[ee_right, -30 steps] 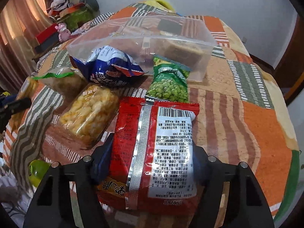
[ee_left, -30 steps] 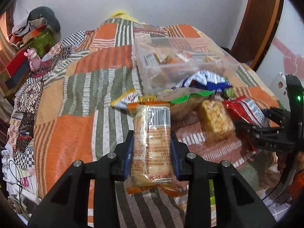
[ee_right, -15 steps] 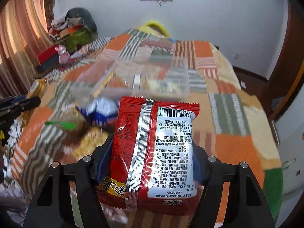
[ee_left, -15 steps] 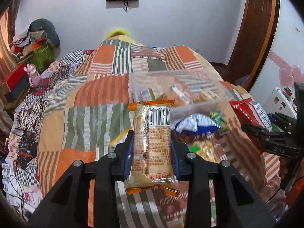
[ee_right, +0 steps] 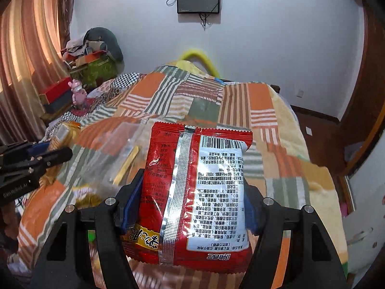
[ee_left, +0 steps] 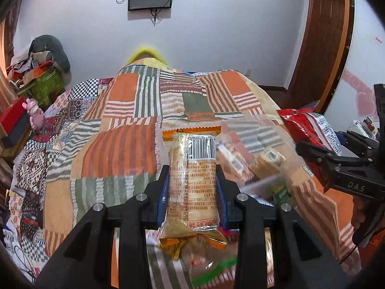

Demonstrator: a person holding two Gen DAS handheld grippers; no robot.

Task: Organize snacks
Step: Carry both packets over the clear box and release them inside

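Left hand-held gripper (ee_left: 192, 192) clamped on orange cracker pack (ee_left: 192, 178); right hand-held gripper (ee_right: 190, 202) clamped on red snack bag (ee_right: 199, 192). Both raised near clear bin (ee_left: 255, 149) on bed (ee_left: 120, 144). Several packs seen inside; 2 not yet deposited.

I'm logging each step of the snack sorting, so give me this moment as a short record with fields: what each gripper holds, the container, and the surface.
left gripper: shut on the orange-sealed biscuit pack, barcode end pointing away
right gripper: shut on the red snack bag, printed back facing the camera
container: clear plastic box on the bed, some packs inside, blurred
surface: patchwork bedspread in orange, green and white stripes
loose snacks: a green-edged packet below the left gripper, blurred
background: wall screen, curtain
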